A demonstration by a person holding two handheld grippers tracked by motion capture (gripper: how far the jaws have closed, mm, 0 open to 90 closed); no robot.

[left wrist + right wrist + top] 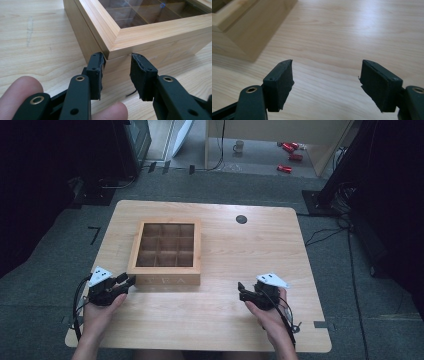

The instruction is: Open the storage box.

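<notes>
Pale wood tabletop [240, 250] carries a glass-lidded tea box [167, 251] left of centre. I have the left tongs [117, 75] part-open, empty, straddling its near left corner just under the lid edge. Right tongs [327, 82] hang wide open, empty, over bare wood, well clear. Risk as I judge it: closing on that corner could skid the box or slip off.

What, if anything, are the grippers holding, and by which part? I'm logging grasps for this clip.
Nothing is held. The left gripper is open at the wooden tea box's near corner; the right gripper is open over the bare table.
</notes>
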